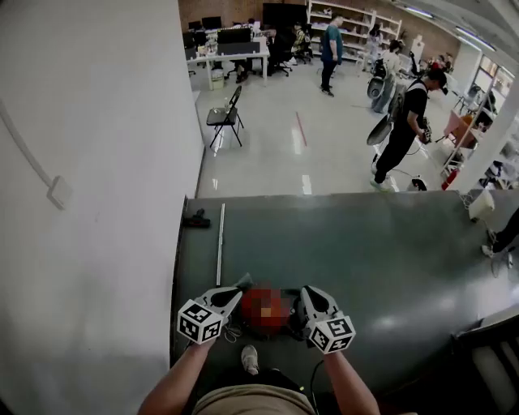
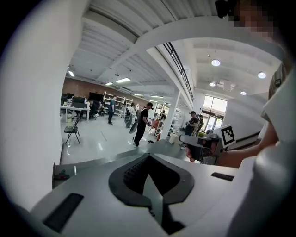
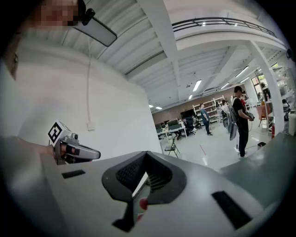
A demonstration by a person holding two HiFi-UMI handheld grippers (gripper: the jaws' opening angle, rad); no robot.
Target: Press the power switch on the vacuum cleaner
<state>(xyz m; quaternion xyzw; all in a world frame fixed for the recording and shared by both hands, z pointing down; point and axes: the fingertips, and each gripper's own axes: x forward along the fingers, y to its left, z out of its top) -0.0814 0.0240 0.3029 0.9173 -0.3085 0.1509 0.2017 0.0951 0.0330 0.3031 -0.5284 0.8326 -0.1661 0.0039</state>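
Glossy floor (image 1: pixel 268 150) — matt green mat (image 1: pixel 365 259)

Open workshop hall, brightly lit
White wall (image 1: pixel 105 121) at left; folding chair (image 1: pixel 226 117) on glossy pale floor (image 1: pixel 268 154); dark green flooring (image 1: pixel 365 251) nearest; desks (image 1: pixel 231 50) and shelving (image 1: pixel 357 23) at far end

Left tongs (image 1: pixel 242 284) and right tongs (image 1: pixel 308 292) are pale grey, their cubes (image 1: pixel 199 322) chequered black on white; mat (image 1: pixel 365 251) dark grey-green, wall (image 1: pixel 97 121) white, floor (image 1: pixel 268 121) pale grey with one red stripe (image 1: pixel 301 128)
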